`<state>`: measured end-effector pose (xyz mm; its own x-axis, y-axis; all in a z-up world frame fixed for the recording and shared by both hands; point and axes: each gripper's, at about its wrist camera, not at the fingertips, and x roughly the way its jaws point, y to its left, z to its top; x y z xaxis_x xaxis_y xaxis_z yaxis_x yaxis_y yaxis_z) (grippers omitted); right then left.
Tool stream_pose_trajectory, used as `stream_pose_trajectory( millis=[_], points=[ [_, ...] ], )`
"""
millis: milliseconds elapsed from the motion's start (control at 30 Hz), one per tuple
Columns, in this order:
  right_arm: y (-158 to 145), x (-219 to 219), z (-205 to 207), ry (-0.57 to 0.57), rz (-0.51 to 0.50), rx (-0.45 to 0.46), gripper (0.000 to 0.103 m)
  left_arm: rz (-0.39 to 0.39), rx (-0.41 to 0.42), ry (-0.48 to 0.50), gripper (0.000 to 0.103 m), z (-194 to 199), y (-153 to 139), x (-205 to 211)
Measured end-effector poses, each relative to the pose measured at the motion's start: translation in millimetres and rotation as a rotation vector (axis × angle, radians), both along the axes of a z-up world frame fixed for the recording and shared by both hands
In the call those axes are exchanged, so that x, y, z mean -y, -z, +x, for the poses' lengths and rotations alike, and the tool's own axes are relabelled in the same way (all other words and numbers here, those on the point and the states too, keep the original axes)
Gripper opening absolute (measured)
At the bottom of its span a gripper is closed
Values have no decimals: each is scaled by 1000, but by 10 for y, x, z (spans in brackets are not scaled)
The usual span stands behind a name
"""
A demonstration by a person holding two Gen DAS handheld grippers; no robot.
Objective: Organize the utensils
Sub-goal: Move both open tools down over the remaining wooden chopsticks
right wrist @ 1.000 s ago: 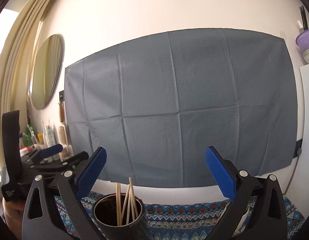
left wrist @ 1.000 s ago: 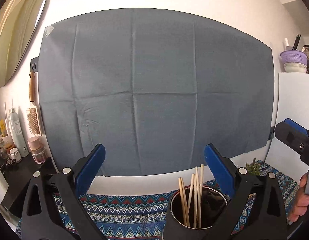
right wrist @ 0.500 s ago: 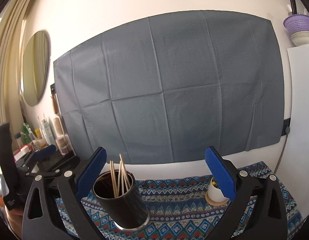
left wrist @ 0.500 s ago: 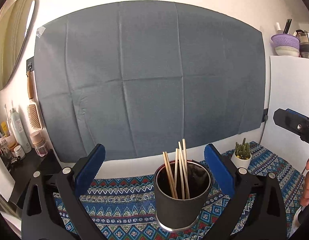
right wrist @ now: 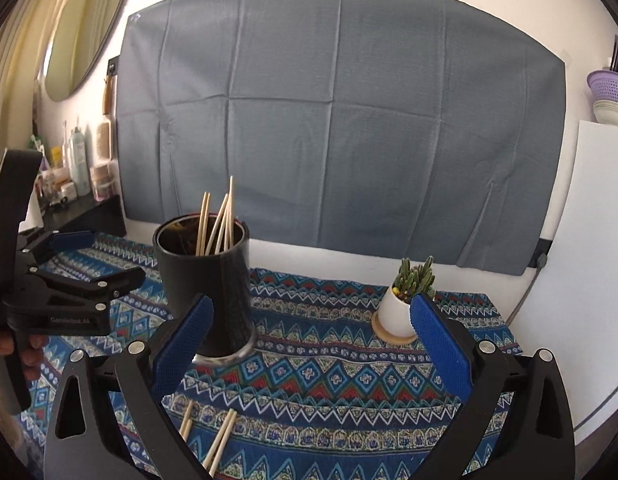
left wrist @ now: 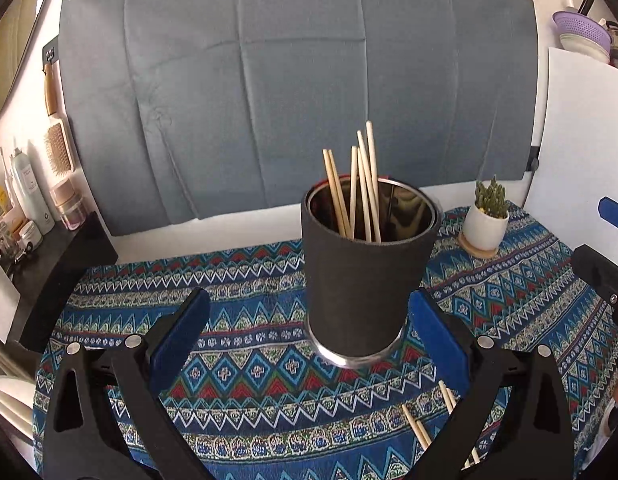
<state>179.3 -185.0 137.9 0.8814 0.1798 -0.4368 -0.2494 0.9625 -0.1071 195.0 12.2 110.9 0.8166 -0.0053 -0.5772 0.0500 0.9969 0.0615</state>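
Left hand-held gripper (left wrist: pixel 309 336) jaws wide, nothing held, low over the patterned cloth (left wrist: pixel 249 364) covering the surface. Black cup (left wrist: pixel 365 280) upright mid-surface, toward the back edge, several chopsticks (left wrist: pixel 359 188) standing inside. Loose chopsticks (right wrist: pixel 217 440) lie flat near the front edge. Right hand-held gripper (right wrist: pixel 309 340) also wide, empty. Potted cactus (right wrist: pixel 405 304) sits near the back right corner.
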Motion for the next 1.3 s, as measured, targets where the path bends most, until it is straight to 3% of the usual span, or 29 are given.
stream_pose_trajectory(
  millis=[133,367,567,800,1033,1233,1300],
  points=[
    [185,-37,-81,-30,-13,-46,95,-3,-70,-3,97,-27,213,-47],
    [700,35,19,-74,39,-317,95,-13,-221,37,97,-40,639,-15],
    [1089,111,60,-54,38,-456,95,-77,-343,57,97,-12,877,33],
    [1363,124,37,-141,100,-623,95,-10,-405,95,97,-58,1045,229],
    [1475,-6,-80,-184,33,-649,95,9,-479,124,97,-65,1218,349],
    [1538,-149,-179,-185,-90,-592,95,12,-492,124,97,-49,1270,404],
    [1542,-161,-213,-197,-88,-579,95,-39,-484,131,97,-52,1219,360]
  ],
)
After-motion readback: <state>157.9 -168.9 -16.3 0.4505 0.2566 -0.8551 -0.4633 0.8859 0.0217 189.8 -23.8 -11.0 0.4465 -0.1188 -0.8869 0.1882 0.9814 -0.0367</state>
